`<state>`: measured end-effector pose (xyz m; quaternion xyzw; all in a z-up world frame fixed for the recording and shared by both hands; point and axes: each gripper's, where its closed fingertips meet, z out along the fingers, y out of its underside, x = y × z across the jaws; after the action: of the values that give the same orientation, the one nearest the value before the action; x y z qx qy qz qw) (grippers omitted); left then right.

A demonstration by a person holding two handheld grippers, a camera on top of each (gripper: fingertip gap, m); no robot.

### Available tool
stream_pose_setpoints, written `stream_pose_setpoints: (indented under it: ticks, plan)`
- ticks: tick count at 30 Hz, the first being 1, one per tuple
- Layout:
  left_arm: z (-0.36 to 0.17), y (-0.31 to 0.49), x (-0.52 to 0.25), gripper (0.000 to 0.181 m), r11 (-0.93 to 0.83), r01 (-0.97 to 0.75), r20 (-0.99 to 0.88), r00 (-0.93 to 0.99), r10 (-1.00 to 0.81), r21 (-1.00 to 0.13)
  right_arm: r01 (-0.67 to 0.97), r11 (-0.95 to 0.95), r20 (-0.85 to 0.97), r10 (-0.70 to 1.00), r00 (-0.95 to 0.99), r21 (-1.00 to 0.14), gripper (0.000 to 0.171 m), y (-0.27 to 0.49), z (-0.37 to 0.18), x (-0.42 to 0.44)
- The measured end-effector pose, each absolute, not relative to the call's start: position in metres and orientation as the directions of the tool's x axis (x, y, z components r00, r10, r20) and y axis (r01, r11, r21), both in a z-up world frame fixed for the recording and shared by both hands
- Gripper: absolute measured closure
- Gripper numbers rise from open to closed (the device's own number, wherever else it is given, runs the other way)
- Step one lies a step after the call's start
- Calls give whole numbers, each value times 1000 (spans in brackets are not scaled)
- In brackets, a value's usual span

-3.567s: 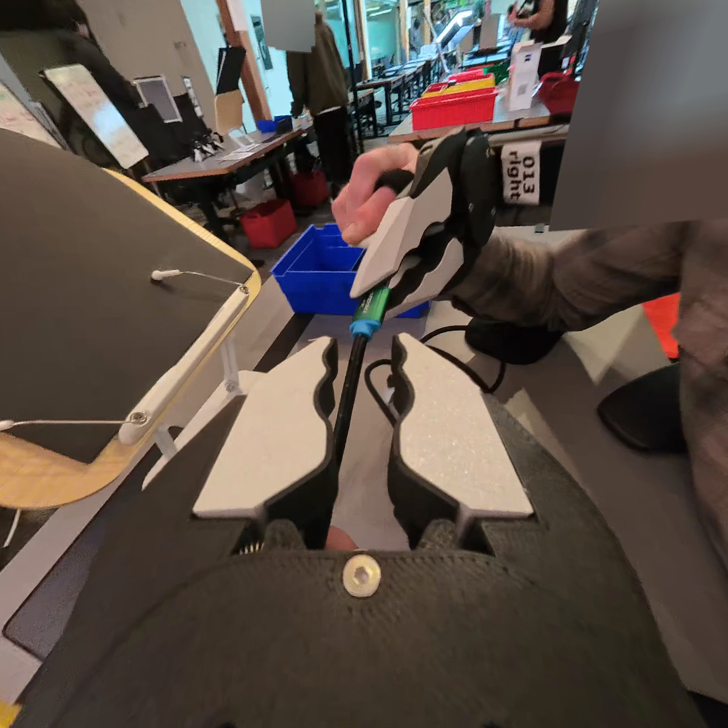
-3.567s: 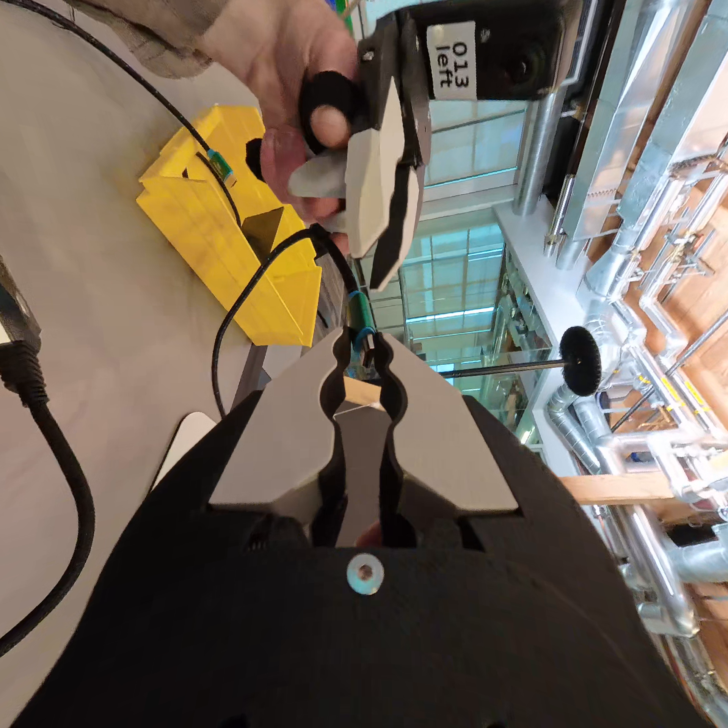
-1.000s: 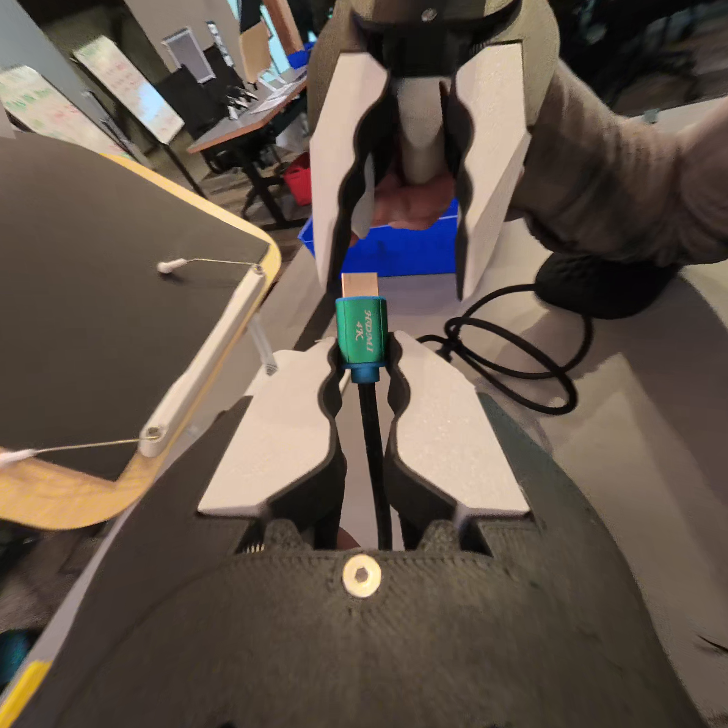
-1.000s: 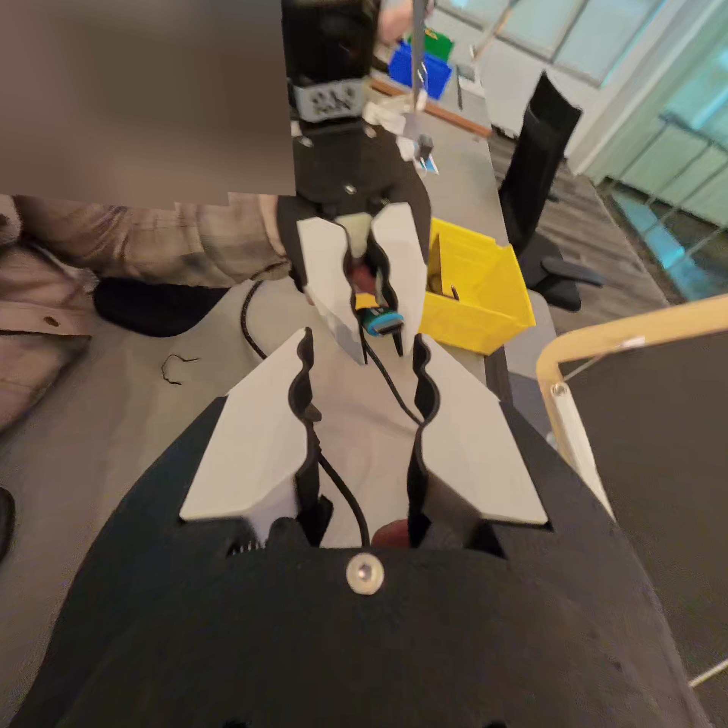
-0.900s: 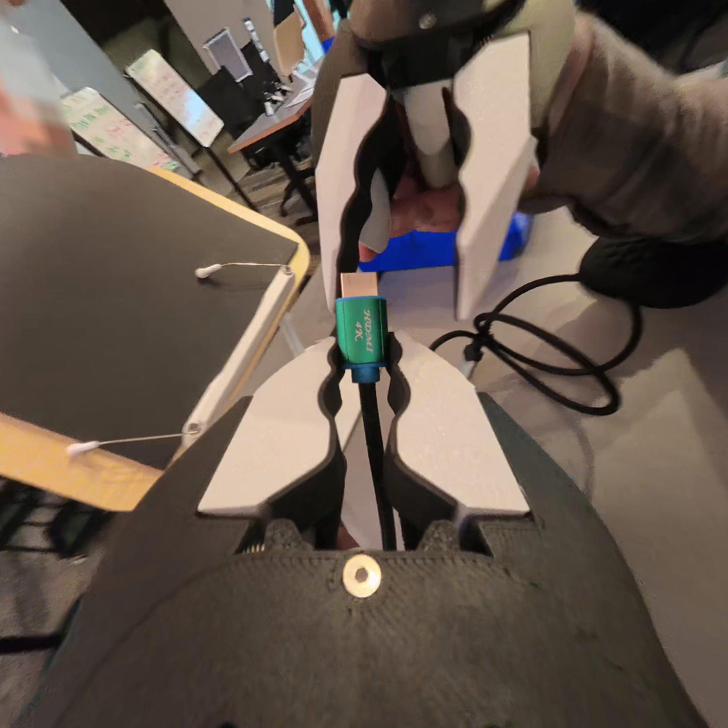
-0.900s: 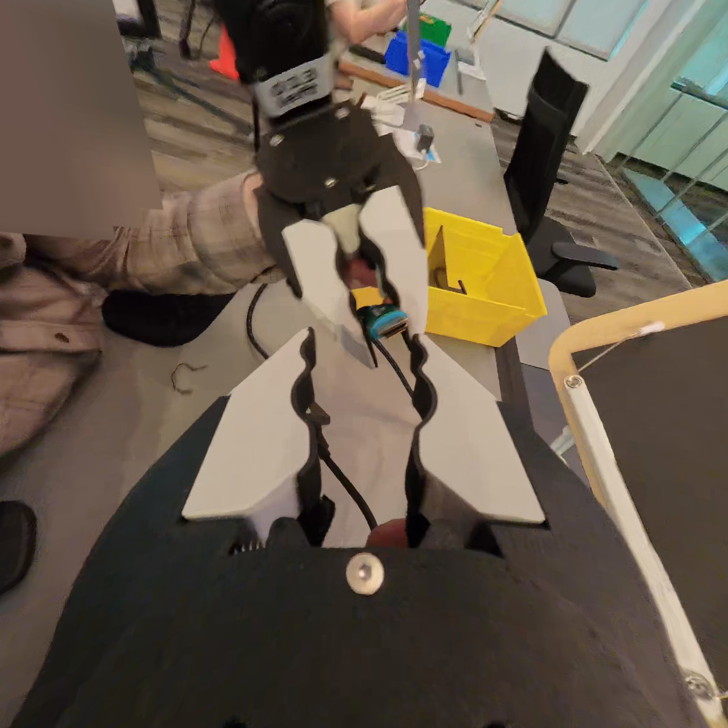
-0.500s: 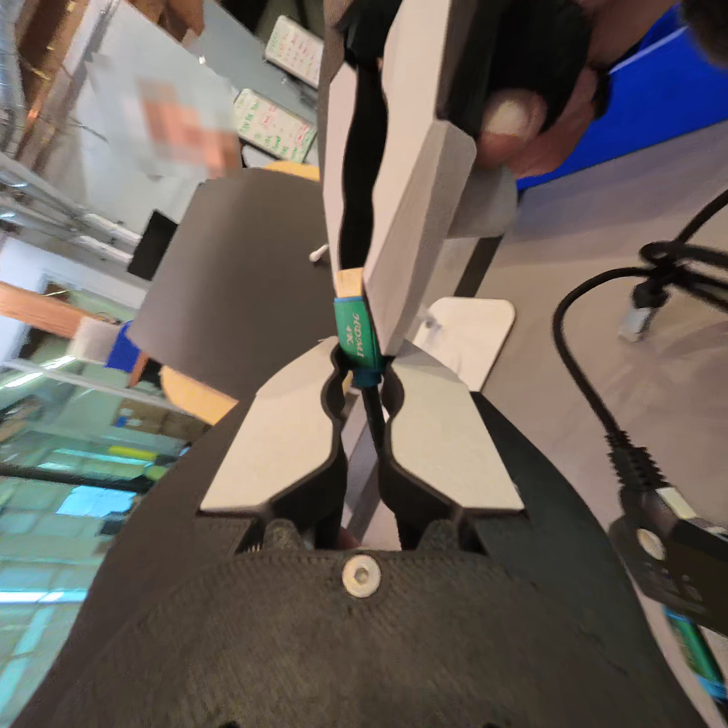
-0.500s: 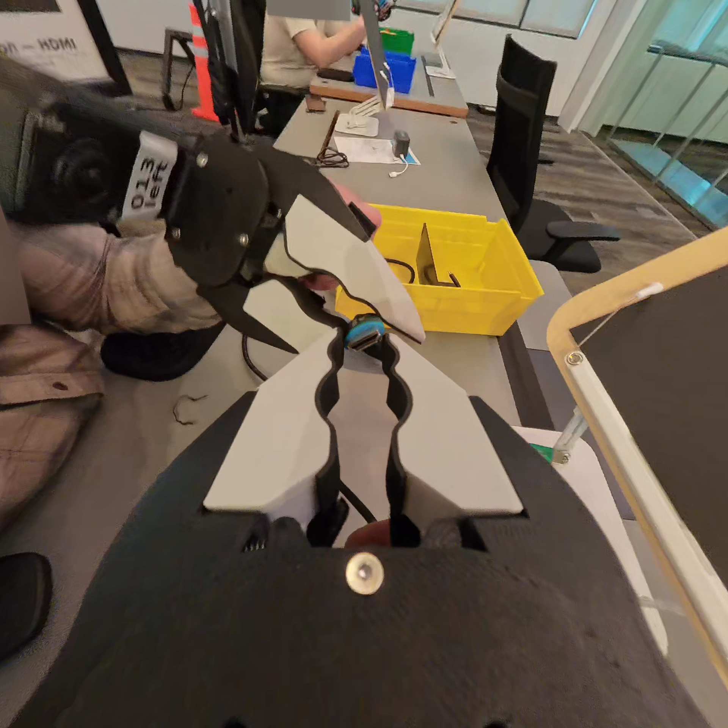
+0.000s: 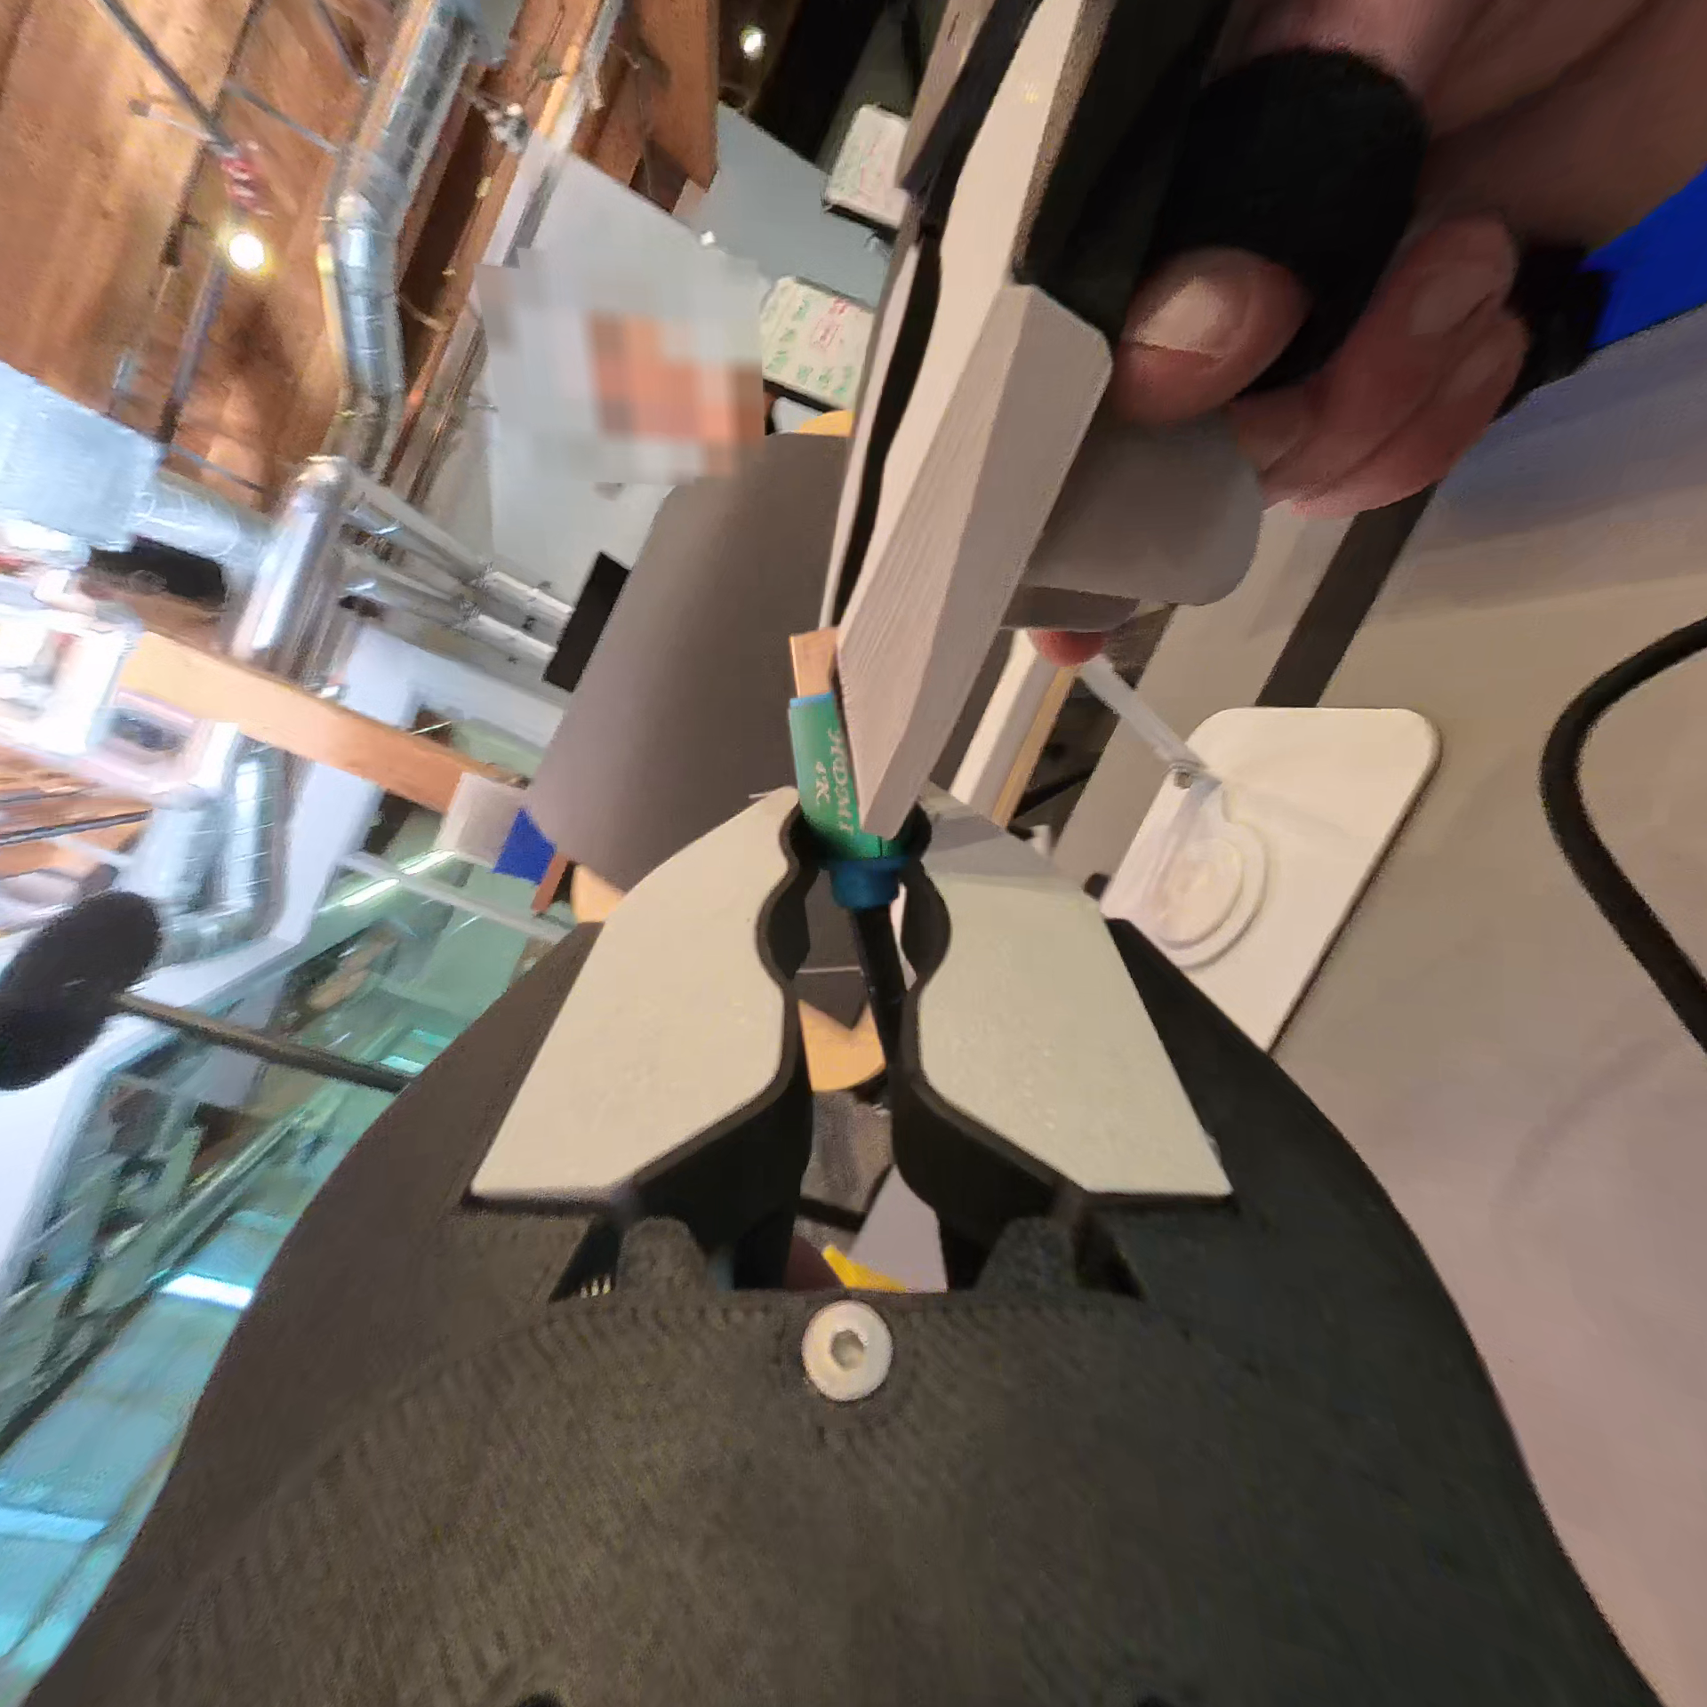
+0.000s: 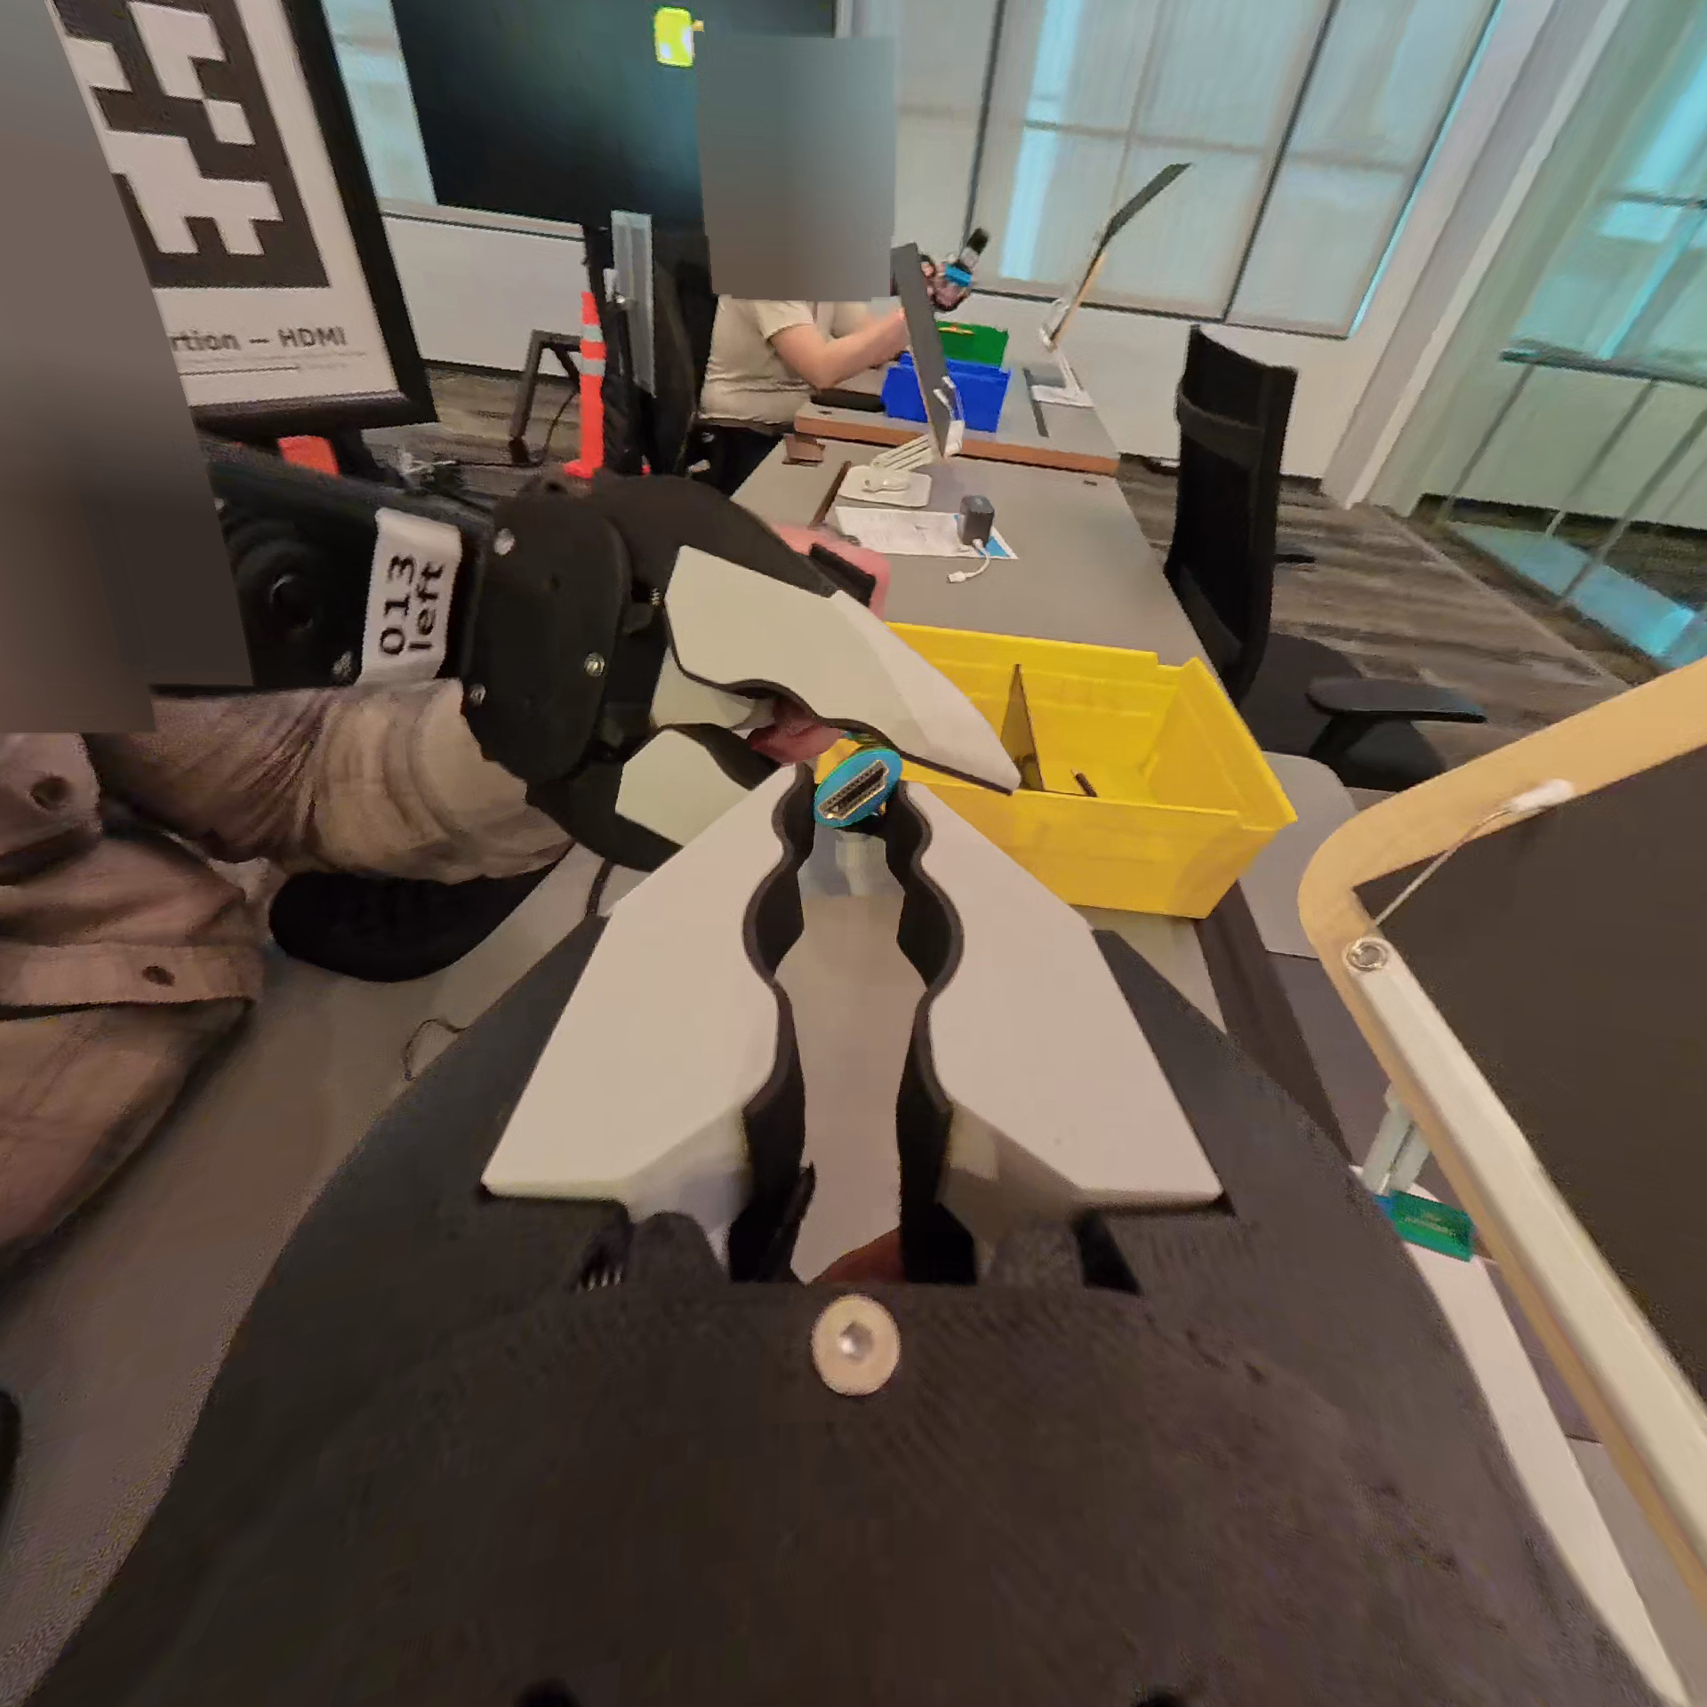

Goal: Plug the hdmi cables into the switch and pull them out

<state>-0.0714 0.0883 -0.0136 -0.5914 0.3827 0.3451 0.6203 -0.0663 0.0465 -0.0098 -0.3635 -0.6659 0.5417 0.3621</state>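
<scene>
While both grippers are meeting above the grey desk (image 10: 1062, 573), we are recording one change: a second ago the right gripper (image 10: 854, 804) was standing wide apart short of the plug, and now it is closing in on it.

Item: HDMI plug (image 9: 836, 780), green shell, blue collar, bare metal tip. We are holding it in the air over the desk, in front of the yellow bin (image 10: 1155, 813) by the far edge, with its black cable (image 9: 877, 961) running back between the left fingers.

Item: left gripper (image 9: 854, 831). We are keeping it clamped on the blue collar, jaws drawn nearly together with only the cable's width between them.

Item: right gripper. We are setting one of its fingers (image 9: 924, 591) flat against the side of the green shell; from its own camera the tips are sitting just either side of the plug face. Jaws narrowed, gap remaining; we cannot tell whether they are gripping yet.

Item: switch. We are not seeing it in either view.

Meaning, as we judge it: we are passing or re-seating the plug between grippers, so no insertion has begun.
</scene>
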Motion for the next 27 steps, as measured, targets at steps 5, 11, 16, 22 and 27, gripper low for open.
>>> stream_pose_setpoints:
  ticks: [5,11,16,22,27]
  plan:
    - [-21,78,-60,154,142,-760,-765,589,-261,-634,36,209,156,823,-547,-977,159,40,-11,-58]
    - [-21,66,-46,172,173,-589,-594,660,-461,-789,-80,169,183,782,-596,-982,159,37,1,-48]
    - [-22,78,-60,173,115,-717,-712,635,-299,-687,-25,141,132,825,-549,-990,158,46,-1,-55]
    - [-22,90,-78,181,1,-878,-875,478,-78,-479,143,142,62,888,-455,-979,140,52,-8,-60]
    - [-25,94,-81,181,-19,-882,-881,471,-54,-470,97,235,173,888,-425,-967,135,49,0,-57]
